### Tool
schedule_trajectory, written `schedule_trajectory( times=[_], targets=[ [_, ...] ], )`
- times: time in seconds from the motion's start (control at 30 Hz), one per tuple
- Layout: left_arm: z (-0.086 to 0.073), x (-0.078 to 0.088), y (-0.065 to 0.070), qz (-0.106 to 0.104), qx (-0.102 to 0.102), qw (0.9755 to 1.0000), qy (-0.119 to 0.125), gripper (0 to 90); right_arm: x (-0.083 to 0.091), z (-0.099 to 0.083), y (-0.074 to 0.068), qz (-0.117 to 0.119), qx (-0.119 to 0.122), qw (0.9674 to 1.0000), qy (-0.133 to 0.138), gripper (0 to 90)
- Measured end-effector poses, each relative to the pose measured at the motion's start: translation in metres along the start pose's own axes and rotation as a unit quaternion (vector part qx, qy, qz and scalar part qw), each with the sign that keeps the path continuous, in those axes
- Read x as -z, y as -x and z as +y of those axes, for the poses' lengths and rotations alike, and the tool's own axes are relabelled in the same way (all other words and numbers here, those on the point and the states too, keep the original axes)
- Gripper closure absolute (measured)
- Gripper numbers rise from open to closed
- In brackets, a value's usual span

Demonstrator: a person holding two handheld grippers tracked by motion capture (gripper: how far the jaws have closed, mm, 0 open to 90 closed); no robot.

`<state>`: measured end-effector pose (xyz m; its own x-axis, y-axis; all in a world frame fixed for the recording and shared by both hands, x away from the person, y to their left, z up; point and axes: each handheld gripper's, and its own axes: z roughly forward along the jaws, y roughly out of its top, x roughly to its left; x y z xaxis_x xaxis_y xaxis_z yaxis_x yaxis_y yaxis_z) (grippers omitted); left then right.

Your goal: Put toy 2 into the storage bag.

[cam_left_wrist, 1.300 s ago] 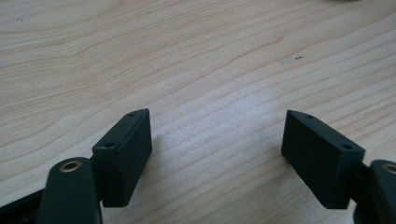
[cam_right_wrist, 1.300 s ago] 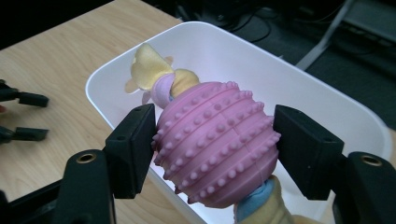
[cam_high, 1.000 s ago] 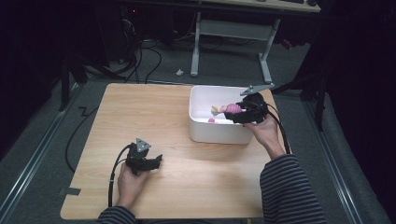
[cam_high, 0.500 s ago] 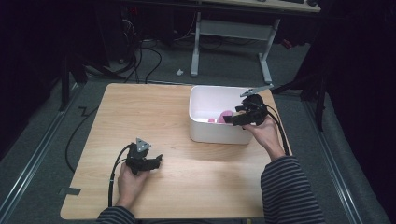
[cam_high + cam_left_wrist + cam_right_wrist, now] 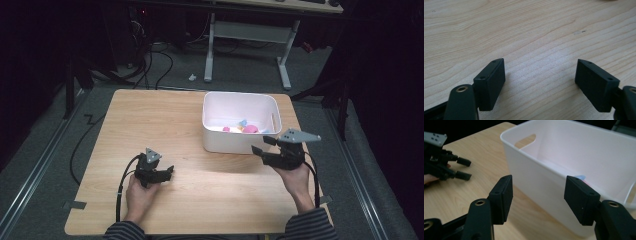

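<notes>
High view: white bin (image 5: pixel 231 143) sits on the far right part of the table (image 5: pixel 150 120). The small toys (image 5: pixel 249 128), pink, blue and a bit of yellow, lie loose on the bin floor against its near wall. My right gripper (image 5: pixel 261 145) hangs just off the bin's near right corner, outside it, jaws aimed left along the front wall. My left gripper (image 5: pixel 170 172) rests on the wood well to the near left of the bin, pointing roughly toward it. Left gripper view: left gripper (image 5: pixel 540 75) jaws stand wide apart over bare table (image 5: pixel 524 25), nothing between them. Right gripper view: right gripper (image 5: pixel 537 195) jaws also apart and empty, with the bin's outer wall (image 5: pixel 536 175) just ahead. A sliver of blue toy (image 5: pixel 580 177) peeks over the rim beyond the right-hand jaw, and the left gripper (image 5: pixel 464 168) shows far off past the bin's corner. Judgement: the right hand is by far the nearer to the bin. The toys lie beyond and below the rim from its jaws, so any reach must go up over the near wall and then down. I cannot read a long axis on the toys.
</notes>
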<state>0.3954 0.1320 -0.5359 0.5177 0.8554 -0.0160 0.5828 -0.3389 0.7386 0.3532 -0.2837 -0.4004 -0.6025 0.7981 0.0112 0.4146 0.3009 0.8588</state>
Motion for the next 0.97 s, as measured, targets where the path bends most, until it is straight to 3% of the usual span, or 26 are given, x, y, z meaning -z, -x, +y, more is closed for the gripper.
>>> schedule_trajectory(
  times=[0.13,0.17,0.37,0.43,0.53,0.67,0.83,0.97],
  targets=[
    [0.000,0.000,0.000,0.000,0.000,1.0000,0.001,24.5,-0.003,-0.032,0.002,-0.011,-0.028,0.9993,-0.022,41.1],
    [0.000,0.000,0.000,0.000,0.000,1.0000,0.001,24.5,-0.006,-0.043,0.004,-0.025,-0.032,0.9986,-0.034,41.1],
    [0.000,0.000,0.000,0.000,-0.002,1.0000,-0.001,24.0,-0.027,-0.090,0.024,-0.067,-0.064,0.9926,-0.079,40.4],
    [0.000,0.000,0.000,0.000,-0.002,1.0000,-0.001,23.9,-0.033,-0.101,0.028,-0.086,-0.063,0.9900,-0.092,40.4],
    [0.000,0.000,0.000,0.000,-0.002,1.0000,-0.001,23.9,-0.038,-0.111,0.031,-0.094,-0.068,0.9877,-0.105,40.2],
    [0.000,0.000,0.000,0.000,-0.002,1.0000,-0.001,23.9,-0.041,-0.117,0.032,-0.109,-0.057,0.9854,-0.117,38.9],
    [0.000,0.000,0.001,0.001,-0.002,1.0000,0.000,23.9,-0.045,-0.124,0.033,-0.101,-0.059,0.9868,-0.111,34.2],
    [0.000,0.000,0.001,0.002,-0.002,1.0000,-0.001,23.9,-0.046,-0.124,0.033,-0.112,-0.061,0.9853,-0.113,29.2]
  ],
)
